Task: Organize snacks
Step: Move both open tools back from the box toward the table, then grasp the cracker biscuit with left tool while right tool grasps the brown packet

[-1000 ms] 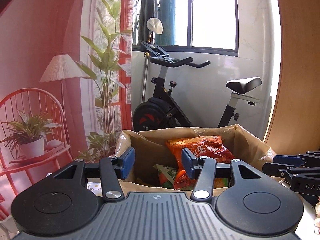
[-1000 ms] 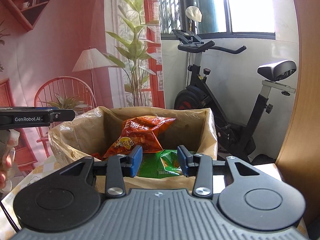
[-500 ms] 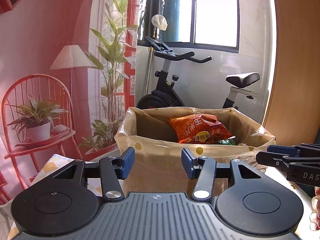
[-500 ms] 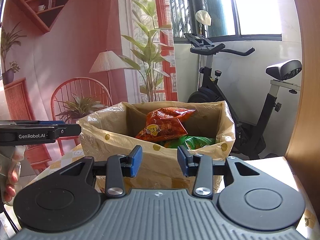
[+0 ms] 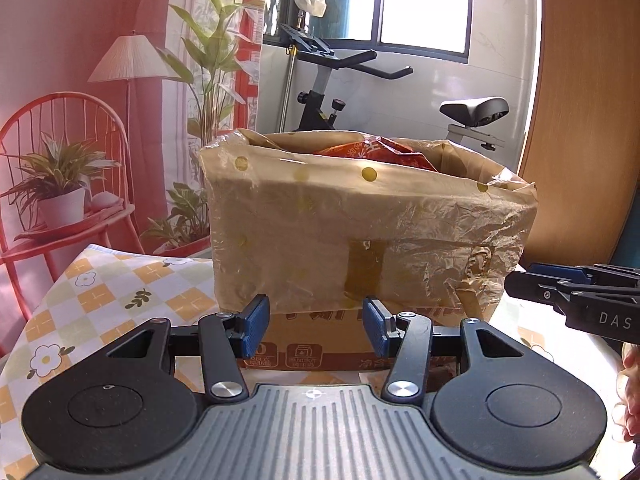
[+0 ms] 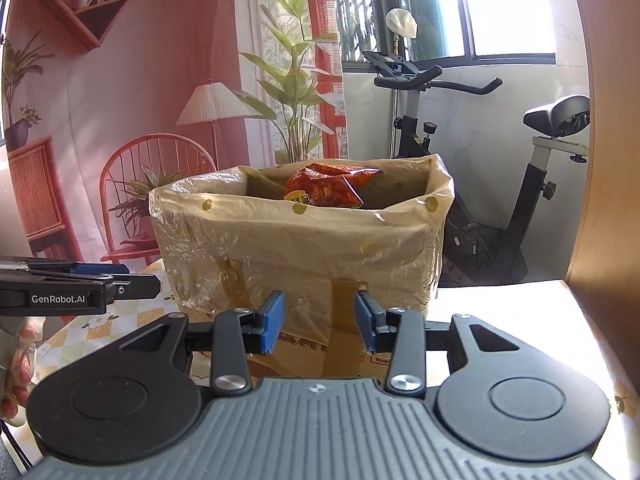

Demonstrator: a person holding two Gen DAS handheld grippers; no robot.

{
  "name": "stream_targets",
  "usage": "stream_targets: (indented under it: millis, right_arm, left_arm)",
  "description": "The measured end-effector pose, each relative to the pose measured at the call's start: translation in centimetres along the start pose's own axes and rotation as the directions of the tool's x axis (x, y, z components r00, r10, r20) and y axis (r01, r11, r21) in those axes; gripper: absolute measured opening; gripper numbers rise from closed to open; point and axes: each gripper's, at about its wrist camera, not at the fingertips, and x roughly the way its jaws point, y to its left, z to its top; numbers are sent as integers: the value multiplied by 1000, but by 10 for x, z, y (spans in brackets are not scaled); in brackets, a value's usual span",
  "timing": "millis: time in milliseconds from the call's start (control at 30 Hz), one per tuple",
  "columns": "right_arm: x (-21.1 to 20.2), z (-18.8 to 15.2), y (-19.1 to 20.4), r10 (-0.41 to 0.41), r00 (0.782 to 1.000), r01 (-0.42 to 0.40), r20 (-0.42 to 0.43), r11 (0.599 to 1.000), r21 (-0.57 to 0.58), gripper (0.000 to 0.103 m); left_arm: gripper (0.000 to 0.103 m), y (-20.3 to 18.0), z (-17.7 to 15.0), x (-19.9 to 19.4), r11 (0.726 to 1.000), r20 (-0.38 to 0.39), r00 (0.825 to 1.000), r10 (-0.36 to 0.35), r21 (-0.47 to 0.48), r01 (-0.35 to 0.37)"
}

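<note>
The cardboard box fills the centre of both wrist views, standing on the table with its checked, flowered cloth. A thin dotted plastic liner bag is draped over the box walls and hangs loose down the outside. A red snack bag pokes above the rim in the upper middle of the right wrist view; the same bag shows as a red sliver just over the rim in the left wrist view. Whatever else lies inside is hidden by the near wall.

The likeliest trouble from here is the liner. It is slack and crinkled, so jaws that come in low could snag the film, drag it off the rim, or tug the box along the cloth. The snack bag is puffy and slick, so a pinch on its rounded middle may slip, and too hard a squeeze would probably crush the contents. With both tools held level and close to each other in front of the box, they could also knock together.

The left gripper has its jaws moderately apart, holding nothing and touching nothing; the box wall lies just beyond them. The right gripper is the same: jaws parted, empty, short of the box.
</note>
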Motion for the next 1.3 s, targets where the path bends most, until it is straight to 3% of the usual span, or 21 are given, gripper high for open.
stream_targets:
  millis: [267, 533, 733, 933, 967, 1300]
  right_arm:
    - [12, -18, -24, -3, 998, 9, -64, 995, 102, 42]
    - [22, -30, -45, -29, 993, 47, -111, 986, 158, 42]
    - [26, -36, -62, -44, 989, 73, -140, 975, 210, 42]
    - [32, -39, -68, -33, 985, 74, -172, 969, 235, 42]
    - [34, -39, -68, -29, 983, 72, -179, 968, 240, 42]
    - [57, -44, -70, 23, 957, 79, -288, 938, 337, 42]
  left_arm:
    - [54, -24, -19, 32, 998, -80, 996, -50, 36, 53]
    - [55, -53, -49, 76, 987, -217, 970, -106, 94, 129]
    - [62, -61, -61, 103, 988, -289, 951, -109, 73, 135]
    - [60, -69, -72, 124, 987, -340, 937, -76, 109, 120]
    - [54, -68, -74, 125, 987, -341, 936, -82, 101, 123]
    - [52, -9, -54, 97, 996, -283, 957, -57, 47, 73]
